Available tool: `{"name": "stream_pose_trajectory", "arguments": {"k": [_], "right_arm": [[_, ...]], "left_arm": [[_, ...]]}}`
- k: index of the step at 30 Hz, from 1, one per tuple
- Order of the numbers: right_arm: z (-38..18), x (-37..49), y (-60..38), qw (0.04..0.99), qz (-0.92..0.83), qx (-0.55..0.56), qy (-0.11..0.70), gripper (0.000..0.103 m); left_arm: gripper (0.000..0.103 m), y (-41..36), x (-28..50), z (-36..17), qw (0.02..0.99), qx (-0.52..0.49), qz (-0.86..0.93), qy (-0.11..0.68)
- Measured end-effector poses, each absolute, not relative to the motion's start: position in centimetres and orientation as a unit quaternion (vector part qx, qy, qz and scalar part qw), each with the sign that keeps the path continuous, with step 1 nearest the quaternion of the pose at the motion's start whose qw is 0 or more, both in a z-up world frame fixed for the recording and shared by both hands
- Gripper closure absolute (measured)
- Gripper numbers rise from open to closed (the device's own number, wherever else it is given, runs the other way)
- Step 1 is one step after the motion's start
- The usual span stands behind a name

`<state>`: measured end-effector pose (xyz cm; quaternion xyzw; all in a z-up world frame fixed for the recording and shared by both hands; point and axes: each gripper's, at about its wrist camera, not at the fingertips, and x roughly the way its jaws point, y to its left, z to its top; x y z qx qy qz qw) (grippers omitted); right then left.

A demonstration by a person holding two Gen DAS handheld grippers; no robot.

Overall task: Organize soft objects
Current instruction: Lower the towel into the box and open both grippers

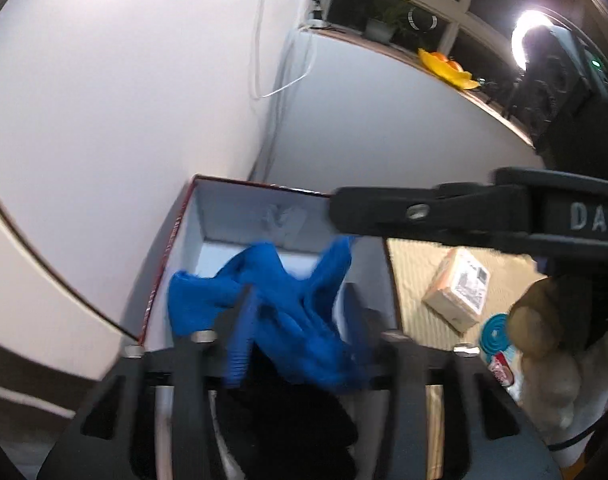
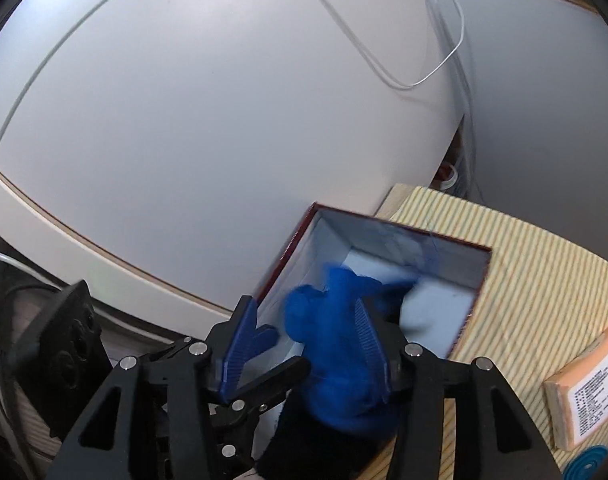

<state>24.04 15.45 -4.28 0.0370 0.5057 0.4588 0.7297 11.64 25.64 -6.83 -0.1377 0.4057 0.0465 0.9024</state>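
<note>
A striped yellow mat (image 2: 536, 300) lay against a white wall, carrying an open white-lined box (image 1: 240, 208). The blue knitted cloth (image 1: 288, 304) hung over the box's near end, between both tools. The left gripper (image 1: 300, 312) had jaws apart around it; the right gripper (image 2: 304, 344), jaws also apart, stood equally close.

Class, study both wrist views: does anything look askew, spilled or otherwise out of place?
Yes. The blue cloth is bunched and crumpled, hanging over the near rim of the open box instead of lying flat inside. Nothing looks spilled or damaged.
</note>
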Motion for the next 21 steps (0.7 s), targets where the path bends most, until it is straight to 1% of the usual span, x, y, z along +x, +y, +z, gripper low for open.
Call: {"name": "stream_pose_trajectory", "arguments": {"k": [1, 7, 15, 18, 21], "right_arm": [[-4.3, 24.2, 15.0, 0.733, 0.455, 0.036, 0.505, 0.054], [-3.7, 24.5, 12.5, 0.746, 0.441, 0.039, 0.498, 0.047], [-2.7, 24.3, 7.8, 0.759, 0.431, 0.027, 0.487, 0.045], [-1.9, 23.7, 4.8, 0.772, 0.423, 0.01, 0.475, 0.045], [-1.4, 23.4, 1.7, 0.777, 0.419, 0.017, 0.47, 0.043]], "left_arm": [[0.042, 25.7, 11.5, -6.9, 0.903, -0.137, 0.052, 0.404], [0.042, 25.2, 10.9, -6.3, 0.906, -0.135, 0.052, 0.398], [0.042, 23.0, 10.2, -4.1, 0.919, -0.138, 0.024, 0.369], [0.042, 21.5, 9.9, -3.2, 0.924, -0.136, 0.009, 0.358], [0.042, 19.7, 9.8, -2.9, 0.925, -0.136, -0.014, 0.355]]}}
